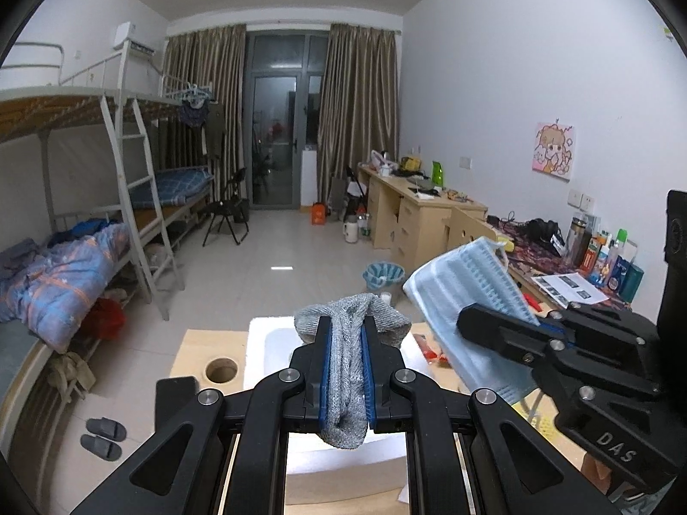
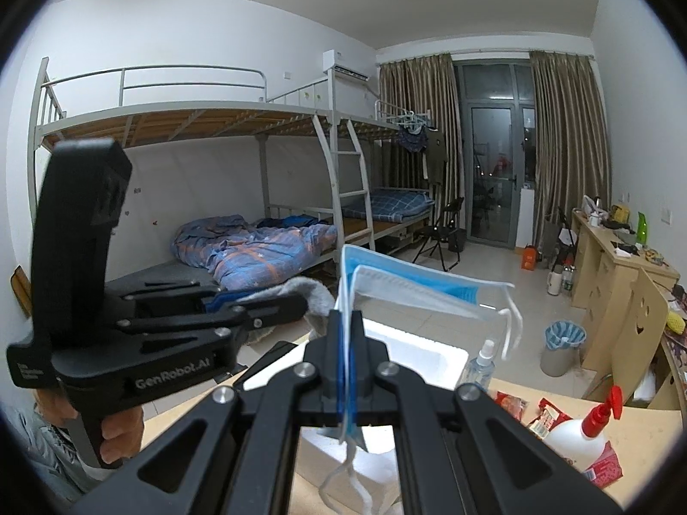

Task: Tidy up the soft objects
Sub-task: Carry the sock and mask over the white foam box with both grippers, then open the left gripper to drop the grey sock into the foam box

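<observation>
Left gripper (image 1: 347, 343): clenched on a grey knitted sock (image 1: 350, 369), which runs lengthwise between the blue pads, its bunched end spilling past the fingertips and its other end hanging below the jaws. Right gripper (image 2: 347, 330): clenched on a blue-and-white face mask (image 2: 412, 289), pinched at one short edge; the pleated body fans out to the right above the fingertips, and white ear loops dangle both at the far end and below the jaws. Both items are held in the air above a white foam box (image 1: 275, 343), which sits on a light wooden desk (image 1: 202, 343) with a round cable hole (image 1: 221, 370). In the left wrist view the right gripper and its mask stand just to the right of the sock; in the right wrist view the left gripper appears at left, a hand (image 2: 122, 433) around its handle. On the desk beside the box: a clear spray bottle (image 2: 481, 365), a white bottle with red trigger head (image 2: 579, 433), red snack wrappers (image 2: 545, 418). Background: bunk bed (image 2: 214, 128) with a blue patterned quilt (image 2: 257, 249), a waste bin with blue liner (image 2: 562, 345) on the tiled floor, brown curtains (image 1: 356, 107).
</observation>
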Motion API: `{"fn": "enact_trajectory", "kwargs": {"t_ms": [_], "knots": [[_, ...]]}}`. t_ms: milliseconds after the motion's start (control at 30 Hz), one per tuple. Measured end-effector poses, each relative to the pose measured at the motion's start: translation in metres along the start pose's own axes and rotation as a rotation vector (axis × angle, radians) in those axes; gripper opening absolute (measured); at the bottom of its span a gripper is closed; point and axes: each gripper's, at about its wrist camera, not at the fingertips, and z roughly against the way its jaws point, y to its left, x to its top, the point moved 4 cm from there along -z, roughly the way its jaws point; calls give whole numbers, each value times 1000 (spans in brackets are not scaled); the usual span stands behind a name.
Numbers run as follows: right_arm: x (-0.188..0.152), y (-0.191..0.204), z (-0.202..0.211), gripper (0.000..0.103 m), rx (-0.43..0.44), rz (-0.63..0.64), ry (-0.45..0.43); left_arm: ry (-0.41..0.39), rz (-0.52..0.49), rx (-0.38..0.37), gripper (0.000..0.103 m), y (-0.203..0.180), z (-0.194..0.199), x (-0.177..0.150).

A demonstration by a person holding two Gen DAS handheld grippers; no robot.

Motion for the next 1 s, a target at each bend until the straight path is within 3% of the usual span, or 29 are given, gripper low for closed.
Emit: {"fn": "enact_trajectory", "kwargs": {"t_ms": [433, 833, 900, 967, 1000], "knots": [[-6, -10, -17, 4, -7, -21, 44, 120, -4, -8, 13, 8, -62, -13], [6, -9, -13, 4, -17, -25, 31, 124, -9, 1, 16, 5, -72, -13], [7, -11, -13, 4, -20, -27, 31, 132, -9, -3, 25, 4, -73, -14], [5, -11, -12, 4, -20, -27, 31, 137, -10, -10, 56, 4, -74, -14], [6, -11, -12, 4, -20, -27, 30, 135, -15, -9, 66, 4, -74, -14]]}}
